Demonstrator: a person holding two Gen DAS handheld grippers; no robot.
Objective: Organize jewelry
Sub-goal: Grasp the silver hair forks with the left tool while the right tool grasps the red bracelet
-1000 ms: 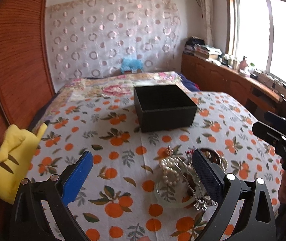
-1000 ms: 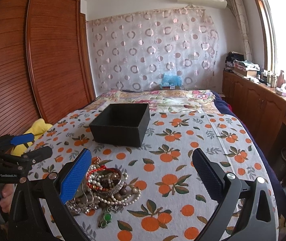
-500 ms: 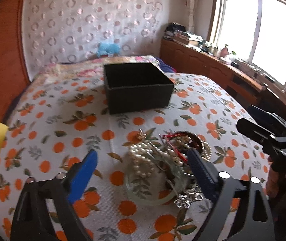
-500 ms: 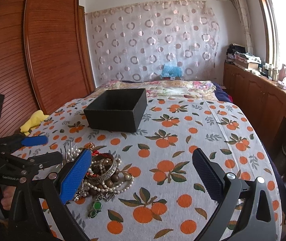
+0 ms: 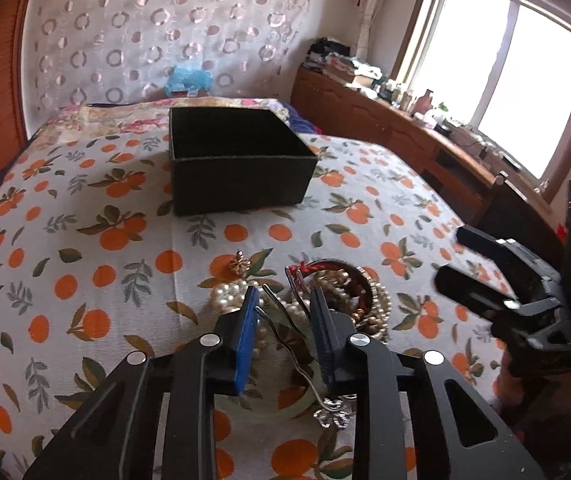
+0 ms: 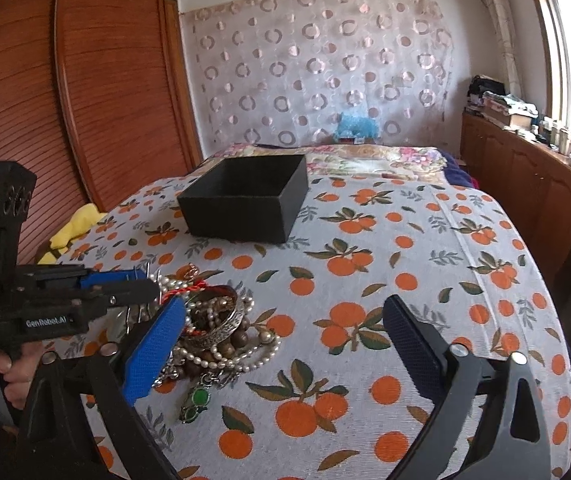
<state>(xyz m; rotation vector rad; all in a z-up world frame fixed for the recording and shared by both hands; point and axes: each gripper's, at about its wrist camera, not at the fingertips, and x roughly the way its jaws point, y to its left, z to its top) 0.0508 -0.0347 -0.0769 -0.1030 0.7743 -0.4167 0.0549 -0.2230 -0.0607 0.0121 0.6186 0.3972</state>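
Note:
A heap of jewelry lies on the orange-print cloth: pearl strands, bead bracelets, a silver bangle, a green pendant. My left gripper is over the heap in the left wrist view, its jaws closed in around a silver wire hair comb; whether they press on it I cannot tell. It also shows in the right wrist view. My right gripper is open and empty, right of the heap. An open black box stands behind the heap and looks empty.
A yellow plush toy lies at the left edge of the bed by the wooden wardrobe. A wooden sideboard with clutter runs under the window on the right. A blue soft toy sits by the curtain.
My left gripper has moved forward and down onto the jewelry heap, and its jaws have narrowed from wide open to close around the hair comb. The right gripper has stayed open.

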